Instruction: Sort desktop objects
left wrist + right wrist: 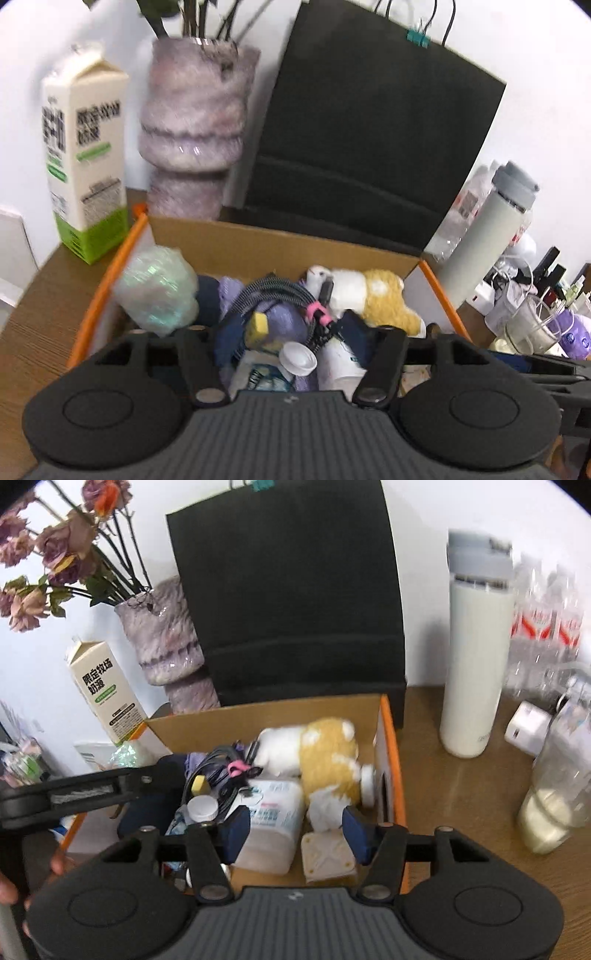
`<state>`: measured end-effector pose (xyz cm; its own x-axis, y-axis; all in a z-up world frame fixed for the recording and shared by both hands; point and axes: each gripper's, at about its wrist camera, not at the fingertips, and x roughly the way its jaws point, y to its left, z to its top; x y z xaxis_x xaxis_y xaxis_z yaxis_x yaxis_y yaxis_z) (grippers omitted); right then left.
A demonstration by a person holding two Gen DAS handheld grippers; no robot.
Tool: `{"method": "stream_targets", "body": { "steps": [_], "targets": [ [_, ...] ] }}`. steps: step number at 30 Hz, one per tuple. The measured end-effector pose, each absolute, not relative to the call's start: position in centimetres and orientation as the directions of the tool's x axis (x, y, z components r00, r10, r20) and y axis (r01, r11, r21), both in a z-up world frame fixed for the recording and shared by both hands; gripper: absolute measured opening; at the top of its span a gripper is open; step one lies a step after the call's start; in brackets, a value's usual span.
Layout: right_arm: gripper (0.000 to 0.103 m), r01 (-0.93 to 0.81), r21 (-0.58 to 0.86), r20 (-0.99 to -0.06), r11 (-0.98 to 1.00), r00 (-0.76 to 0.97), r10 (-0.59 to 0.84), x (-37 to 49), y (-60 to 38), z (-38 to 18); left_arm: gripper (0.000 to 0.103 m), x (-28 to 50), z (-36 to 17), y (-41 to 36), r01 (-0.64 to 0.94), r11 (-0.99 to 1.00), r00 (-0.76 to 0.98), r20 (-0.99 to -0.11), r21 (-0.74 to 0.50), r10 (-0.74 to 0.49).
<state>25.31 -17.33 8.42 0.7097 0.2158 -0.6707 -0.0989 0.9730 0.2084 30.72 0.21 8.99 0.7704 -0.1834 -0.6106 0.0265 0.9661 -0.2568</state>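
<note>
An orange-edged cardboard box (pixel 236 240) (pixel 388 738) sits on the wooden desk, full of things: a yellow-and-white plush toy (pixel 373 295) (pixel 325 753), a coiled cable with a pink tie (pixel 280 291) (pixel 225 768), a white bottle (pixel 273 823), a white-capped bottle (pixel 299 358) and a bubble-wrap bundle (pixel 159 291). My left gripper (pixel 291 343) is open and empty above the box. My right gripper (pixel 295 830) is open over the white bottle and a small cream square piece (pixel 327 854). The left gripper's finger shows in the right wrist view (pixel 92 794).
A black paper bag (pixel 365 129) (pixel 291 590), a purple vase with dried flowers (pixel 195 122) (pixel 166 638) and a milk carton (pixel 85 155) (pixel 107 694) stand behind the box. A white thermos (pixel 476 657) (pixel 487 229), water bottles (pixel 543 627), a charger (pixel 524 727) and a jar (pixel 554 801) stand right.
</note>
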Motion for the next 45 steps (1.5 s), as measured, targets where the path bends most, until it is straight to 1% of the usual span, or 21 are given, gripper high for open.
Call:
{"method": "stream_targets", "body": {
  "steps": [1, 3, 5, 8, 12, 14, 16, 22, 24, 26, 29, 32, 37, 40, 42, 45],
  "targets": [
    [0.057, -0.102, 0.190, -0.672, 0.977, 0.712, 0.205, 25.2, -17.1, 8.7, 0.084, 30.4, 9.4, 0.4, 0.025, 0.967, 0.774, -0.607, -0.252, -0.178],
    [0.065, -0.100, 0.160, -0.676, 0.982, 0.714, 0.182, 24.9, -16.7, 9.4, 0.091, 29.5, 10.2, 0.5, 0.025, 0.975, 0.780, -0.605, -0.221, -0.157],
    [0.070, -0.108, 0.146, -0.672, 0.983, 0.719, 0.179, 24.4, -16.4, 9.8, 0.097, 28.7, 10.5, 0.4, 0.023, 0.984, 0.787, -0.604, -0.176, -0.126],
    [0.076, -0.113, 0.152, -0.666, 0.982, 0.723, 0.186, 23.0, -16.1, 9.9, 0.098, 27.0, 10.4, 0.1, 0.012, 0.994, 0.778, -0.623, -0.113, -0.080],
    [0.077, -0.109, 0.133, -0.676, 0.985, 0.717, 0.170, 21.4, -15.7, 9.5, 0.103, 23.8, 10.1, -0.4, 0.025, 0.999, 0.791, -0.611, -0.022, -0.034],
    [0.079, -0.100, 0.120, -0.665, 0.988, 0.731, 0.154, 20.1, -15.6, 9.4, 0.103, 22.2, 10.0, -0.5, 0.016, 1.000, 0.801, -0.599, 0.013, -0.005],
    [0.081, -0.091, 0.110, -0.640, 0.990, 0.755, 0.141, 18.5, -15.4, 9.2, 0.103, 20.3, 9.9, -0.4, -0.003, 1.000, 0.812, -0.584, 0.022, 0.015],
    [0.082, -0.085, 0.109, -0.539, 0.990, 0.832, 0.130, 12.8, -14.5, 8.1, 0.103, 14.2, 8.5, 0.0, -0.045, 0.999, 0.835, -0.549, -0.024, 0.025],
    [0.082, -0.087, 0.096, -0.512, 0.992, 0.850, 0.124, 10.8, -14.0, 7.4, 0.103, 12.3, 7.5, -0.1, -0.054, 0.998, 0.831, -0.556, -0.038, 0.023],
    [0.084, -0.085, 0.079, -0.497, 0.993, 0.860, 0.113, 9.0, -13.6, 6.7, 0.103, 10.4, 6.3, -0.4, -0.033, 0.999, 0.829, -0.560, -0.023, 0.015],
    [0.085, -0.082, 0.065, -0.502, 0.995, 0.859, 0.104, 6.3, -13.0, 5.1, 0.103, 7.8, 4.8, -0.7, -0.044, 0.999, 0.829, -0.558, 0.022, 0.048],
    [0.086, -0.081, 0.070, -0.527, 0.994, 0.843, 0.106, 3.7, -12.6, 3.3, 0.103, 5.6, 3.5, -0.6, -0.052, 0.998, 0.821, -0.568, 0.036, 0.063],
    [0.086, -0.071, 0.076, -0.570, 0.995, 0.815, 0.102, 0.1, -11.9, 1.1, 0.103, 2.0, 2.6, 0.1, -0.063, 0.998, 0.815, -0.578, -0.006, 0.048],
    [0.086, -0.049, 0.077, -0.567, 0.996, 0.819, 0.084, -1.8, -12.0, 0.9, 0.103, 0.0, 2.3, 0.1, -0.071, 0.997, 0.817, -0.574, -0.013, 0.051],
    [0.090, -0.042, 0.069, -0.561, 0.997, 0.825, 0.073, -3.0, -12.0, 0.8, 0.103, -1.0, 2.1, 0.0, -0.066, 0.998, 0.819, -0.572, -0.012, 0.047],
    [0.090, -0.058, 0.058, -0.568, 0.997, 0.819, 0.081, -3.8, -12.0, 0.5, 0.103, -1.6, 1.5, -0.2, -0.057, 0.998, 0.812, -0.582, -0.018, 0.036]
  ]
}}
